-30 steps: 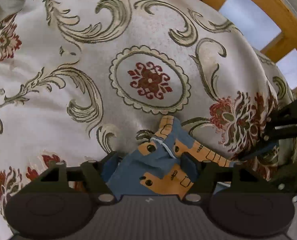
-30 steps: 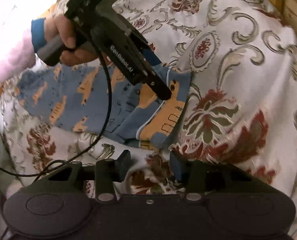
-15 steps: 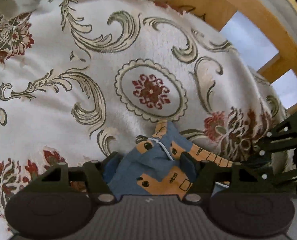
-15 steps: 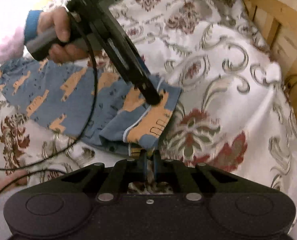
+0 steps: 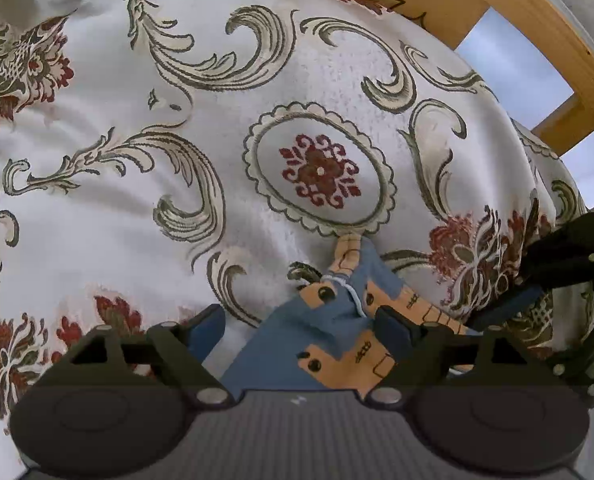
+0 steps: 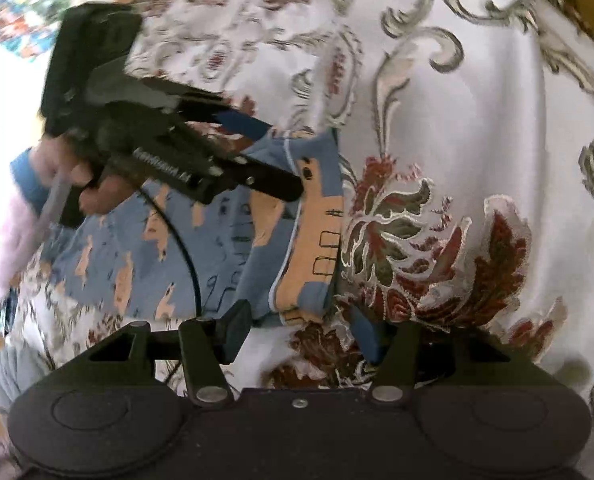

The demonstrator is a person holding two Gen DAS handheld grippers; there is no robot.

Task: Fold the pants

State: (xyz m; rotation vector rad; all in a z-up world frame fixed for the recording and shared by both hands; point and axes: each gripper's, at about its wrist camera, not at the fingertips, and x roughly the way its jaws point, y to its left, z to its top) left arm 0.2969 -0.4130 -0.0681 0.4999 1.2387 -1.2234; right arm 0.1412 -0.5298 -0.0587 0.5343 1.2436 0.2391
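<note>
Blue pants (image 5: 297, 344) with an orange animal print lie folded on a floral bedspread (image 5: 137, 160). My left gripper (image 5: 303, 326) is open, its fingers straddling the folded corner of the fabric. In the right wrist view the pants (image 6: 217, 248) spread to the left, and the left gripper (image 6: 281, 160) hovers open over their top right corner. My right gripper (image 6: 301, 330) is open too, with the near corner of the pants just ahead of its fingers. It shows at the right in the left wrist view, right gripper (image 5: 501, 292).
A wooden bed frame (image 5: 437, 4) runs along the far edge of the bedspread (image 6: 497, 120). A person's hand (image 6: 97, 196) in a fluffy pink sleeve (image 6: 1, 248) holds the left gripper. A black cable (image 6: 189, 256) hangs across the pants.
My right gripper was shut half a second ago and now stands open at the pants' near corner. The left gripper stayed open and pushed slightly forward.
</note>
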